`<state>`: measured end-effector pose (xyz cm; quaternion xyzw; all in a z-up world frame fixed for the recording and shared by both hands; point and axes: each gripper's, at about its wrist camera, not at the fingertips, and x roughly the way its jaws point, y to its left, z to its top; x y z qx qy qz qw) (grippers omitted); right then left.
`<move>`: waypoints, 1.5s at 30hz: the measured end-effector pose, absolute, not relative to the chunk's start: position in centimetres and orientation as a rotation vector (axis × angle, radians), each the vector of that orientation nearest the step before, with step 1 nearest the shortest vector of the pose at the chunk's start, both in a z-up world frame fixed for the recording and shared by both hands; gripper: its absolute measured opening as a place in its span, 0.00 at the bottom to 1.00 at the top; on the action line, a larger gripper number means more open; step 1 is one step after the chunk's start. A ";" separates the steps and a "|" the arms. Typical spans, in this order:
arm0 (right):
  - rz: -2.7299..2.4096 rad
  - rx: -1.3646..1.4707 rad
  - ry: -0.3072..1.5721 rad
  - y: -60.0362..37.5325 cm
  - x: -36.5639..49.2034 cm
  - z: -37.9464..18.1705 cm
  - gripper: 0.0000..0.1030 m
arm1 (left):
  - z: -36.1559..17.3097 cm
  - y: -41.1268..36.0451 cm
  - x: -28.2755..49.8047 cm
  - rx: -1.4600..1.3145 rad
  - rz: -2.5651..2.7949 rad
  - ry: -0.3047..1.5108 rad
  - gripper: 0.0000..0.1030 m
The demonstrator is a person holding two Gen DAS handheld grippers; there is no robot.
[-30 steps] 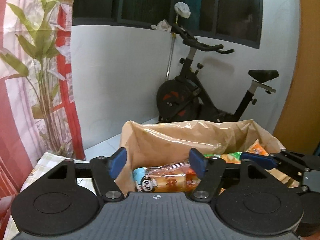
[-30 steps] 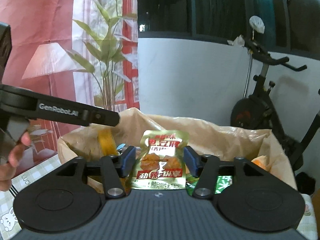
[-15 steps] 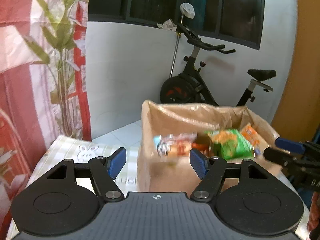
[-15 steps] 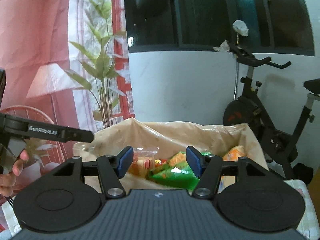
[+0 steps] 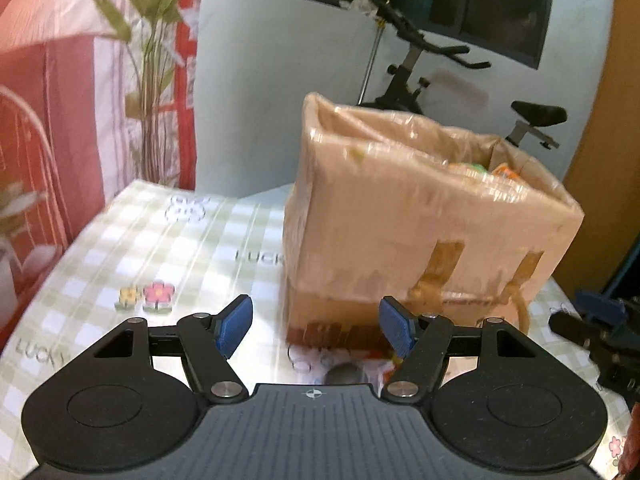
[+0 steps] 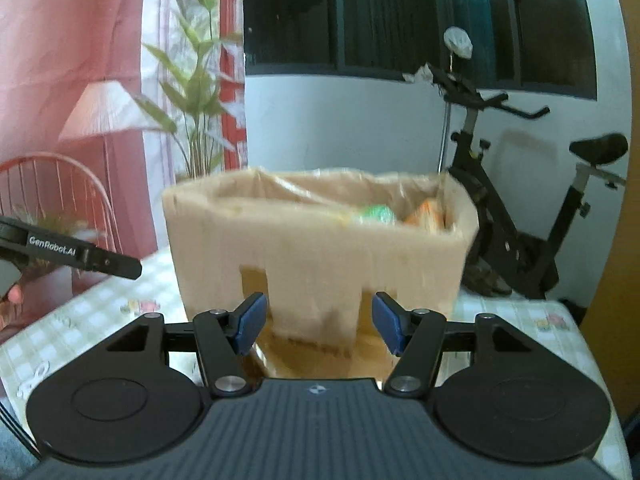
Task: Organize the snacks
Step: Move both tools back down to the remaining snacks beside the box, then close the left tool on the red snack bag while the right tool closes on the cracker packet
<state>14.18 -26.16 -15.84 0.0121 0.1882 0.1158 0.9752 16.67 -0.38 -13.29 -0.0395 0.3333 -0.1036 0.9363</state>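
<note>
Both grippers, left (image 5: 316, 330) & right (image 6: 318, 330), wide, empty. Box (image 6: 320, 248) w/ snacks (image 6: 376, 214) just ahead on table (image 5: 160, 248). Next: find loose snack, approach low, centre between fingers, squeeze gently.

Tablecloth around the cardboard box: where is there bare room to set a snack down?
The checked tablecloth lies bare to the left of the cardboard box, between it and the red curtain. A narrower bare strip runs beside the box toward the exercise bike. Inside, the box is crowded with snack packets.
</note>
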 end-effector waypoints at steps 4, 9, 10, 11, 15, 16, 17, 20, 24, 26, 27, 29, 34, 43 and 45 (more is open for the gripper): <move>0.233 0.018 0.447 -25.9 13.6 -18.0 0.60 | -14.9 -0.5 16.2 -0.085 -0.201 0.718 0.70; 0.241 -0.040 0.562 -24.6 14.0 -21.5 0.60 | -16.2 -0.7 15.5 -0.044 -0.181 0.738 0.70; 0.241 -0.041 0.588 -24.4 14.2 -22.2 0.59 | -16.5 -0.7 15.5 -0.048 -0.182 0.744 0.70; 0.243 -0.035 0.612 -24.3 14.5 -22.8 0.59 | -16.6 -0.6 15.5 -0.050 -0.182 0.749 0.70; 0.266 -0.029 0.700 -23.9 15.2 -24.7 0.59 | -17.4 -0.9 15.5 -0.031 -0.175 0.765 0.70; 0.272 -0.040 0.716 -23.6 15.2 -25.1 0.59 | -17.6 -0.9 15.5 -0.028 -0.174 0.769 0.70; 0.275 -0.056 0.731 -23.3 15.2 -25.4 0.59 | -17.8 -0.9 15.5 -0.027 -0.174 0.776 0.70; 0.290 -0.070 0.783 -22.7 15.4 -26.3 0.59 | -18.3 -1.0 15.4 -0.030 -0.175 0.793 0.70; 0.322 -0.034 0.804 -22.2 15.9 -27.0 0.60 | -18.7 -1.0 15.2 -0.026 -0.177 0.809 0.70; 0.334 -0.029 0.804 -21.9 16.5 -27.2 0.61 | -18.8 -1.0 15.2 -0.026 -0.179 0.812 0.69; 0.335 -0.031 0.805 -21.8 16.8 -27.2 0.62 | -18.9 -1.0 15.3 -0.025 -0.179 0.813 0.69; 0.339 -0.035 0.809 -21.4 17.6 -27.3 0.63 | -19.0 -1.1 15.3 -0.025 -0.179 0.816 0.69; 0.312 -0.090 0.827 -20.4 19.3 -28.4 0.67 | -19.4 -1.5 15.4 -0.026 -0.190 0.832 0.69; 0.274 -0.078 0.779 -23.2 18.1 -29.1 0.53 | -22.0 -4.3 14.9 -0.004 -0.342 0.914 0.50; 0.256 -0.077 0.768 -24.0 17.6 -29.2 0.52 | -22.6 -5.0 15.0 0.004 -0.370 0.928 0.49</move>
